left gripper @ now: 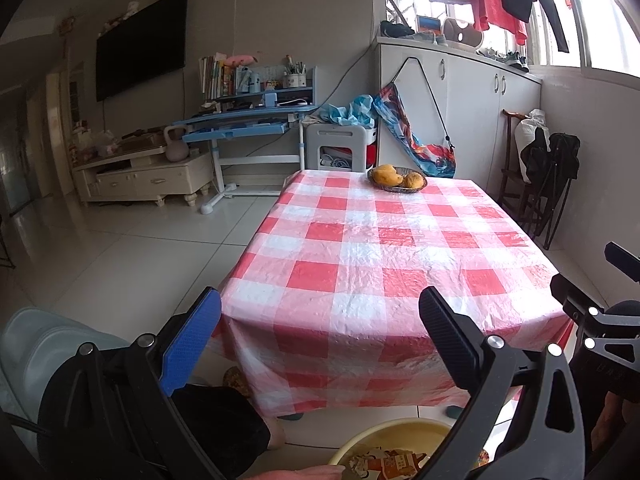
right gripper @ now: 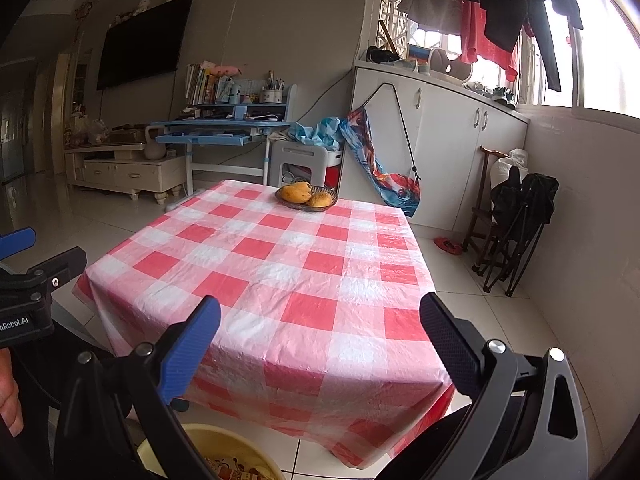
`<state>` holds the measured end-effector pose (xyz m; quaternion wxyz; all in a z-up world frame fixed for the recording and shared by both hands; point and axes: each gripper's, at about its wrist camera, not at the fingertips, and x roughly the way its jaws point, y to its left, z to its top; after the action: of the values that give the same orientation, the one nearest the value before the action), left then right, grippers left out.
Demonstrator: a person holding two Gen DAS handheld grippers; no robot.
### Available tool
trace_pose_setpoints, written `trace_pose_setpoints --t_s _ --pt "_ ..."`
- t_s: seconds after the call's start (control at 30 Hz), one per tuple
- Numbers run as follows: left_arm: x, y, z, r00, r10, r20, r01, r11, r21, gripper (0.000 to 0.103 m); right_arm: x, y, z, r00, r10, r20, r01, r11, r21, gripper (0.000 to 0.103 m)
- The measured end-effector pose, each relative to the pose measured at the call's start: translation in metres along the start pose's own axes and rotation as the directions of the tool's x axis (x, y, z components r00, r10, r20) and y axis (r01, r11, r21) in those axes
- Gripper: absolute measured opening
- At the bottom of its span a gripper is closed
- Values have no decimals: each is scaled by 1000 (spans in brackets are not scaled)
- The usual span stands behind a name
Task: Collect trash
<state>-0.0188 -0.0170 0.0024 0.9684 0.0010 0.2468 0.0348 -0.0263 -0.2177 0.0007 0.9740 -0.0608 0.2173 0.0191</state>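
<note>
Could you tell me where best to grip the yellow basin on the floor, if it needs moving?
Probably by the yellow basin's rim, coming from above: it lies below both open grippers, mouth up, paper trash inside, and only the thin rim offers the fingers an edge.

Desk [left gripper: 360,248] [right gripper: 280,280]: rectangular, covered by a red-and-white checked plastic cloth, wrinkled, hanging over the near edge and sides. Only item on it: a dark shallow dish [left gripper: 397,184] [right gripper: 306,199] at the far end, about 12 o'clock, holding yellow-orange fruit [left gripper: 387,174] [right gripper: 297,193]. White tiled floor [left gripper: 152,248] [right gripper: 492,320]: a yellow basin [left gripper: 394,436] [right gripper: 224,446] with printed wrappers inside stands at 6 o'clock, just before the desk's near edge.
</note>
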Motion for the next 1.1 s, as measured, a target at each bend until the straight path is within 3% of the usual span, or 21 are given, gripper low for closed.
trace_pose_setpoints --t_s 1.1 --pt "0 -3 0 1000 -5 2 5 1000 1 96 1 -6 -2 1000 -6 -1 6 1000 3 95"
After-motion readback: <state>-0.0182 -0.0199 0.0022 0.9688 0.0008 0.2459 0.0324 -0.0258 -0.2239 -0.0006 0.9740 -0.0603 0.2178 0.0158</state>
